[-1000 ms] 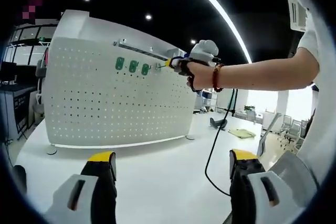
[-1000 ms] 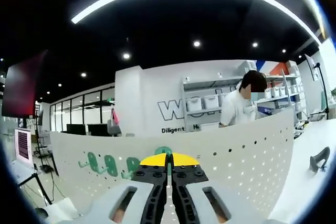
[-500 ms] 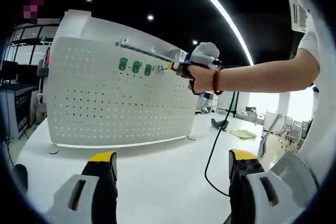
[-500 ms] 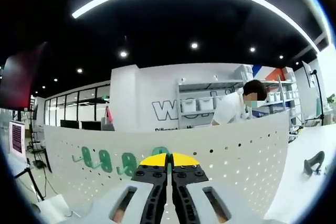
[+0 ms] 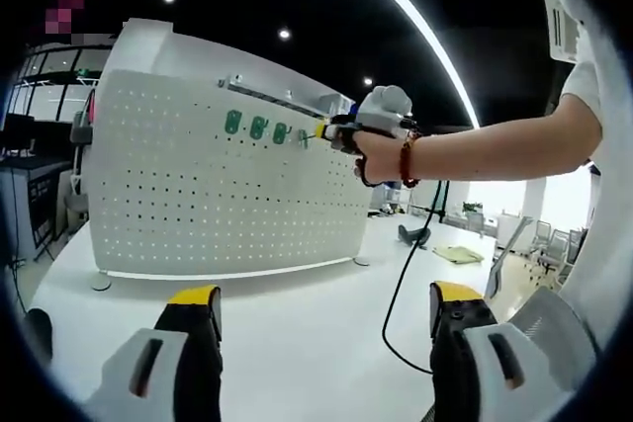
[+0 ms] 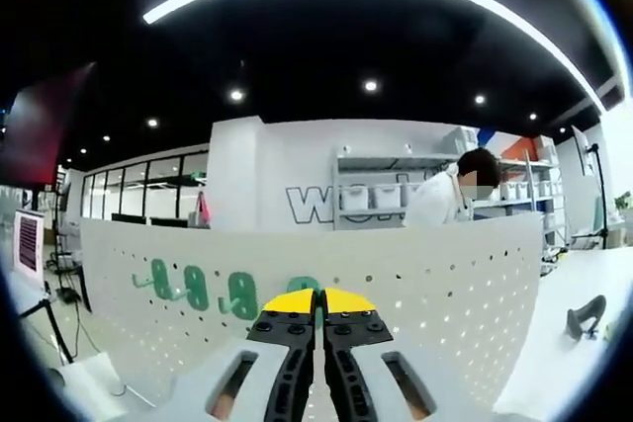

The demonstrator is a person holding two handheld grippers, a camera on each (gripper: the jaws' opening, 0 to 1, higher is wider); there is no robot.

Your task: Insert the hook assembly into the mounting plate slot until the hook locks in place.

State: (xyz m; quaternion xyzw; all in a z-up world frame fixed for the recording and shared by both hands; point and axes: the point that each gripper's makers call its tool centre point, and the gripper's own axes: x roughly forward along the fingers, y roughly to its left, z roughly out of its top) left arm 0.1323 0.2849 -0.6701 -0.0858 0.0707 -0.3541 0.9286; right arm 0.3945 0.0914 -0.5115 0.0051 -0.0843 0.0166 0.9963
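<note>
Left gripper view: green hooks (image 5: pixel 257 126) dot white pegboard (image 5: pixel 198 195).

our left gripper (image 5: pixel 321 328) has light grey jaws with dark slots, black inner faces and yellow tips. our right gripper (image 6: pixel 317 295) is grey too, its yellow-tipped jaws lined with black screws. a black cable (image 5: pixel 401 279) hangs from it. we wear a white short sleeve (image 5: pixel 593 76), a red bead bracelet (image 5: pixel 405 157) and a black wrist strap (image 5: pixel 362 167).

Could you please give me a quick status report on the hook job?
Left hand-held gripper open, low over the white table. Right hand-held gripper shut on a green hook at the pegboard. Three green hooks already hung. Nothing blocking.
</note>
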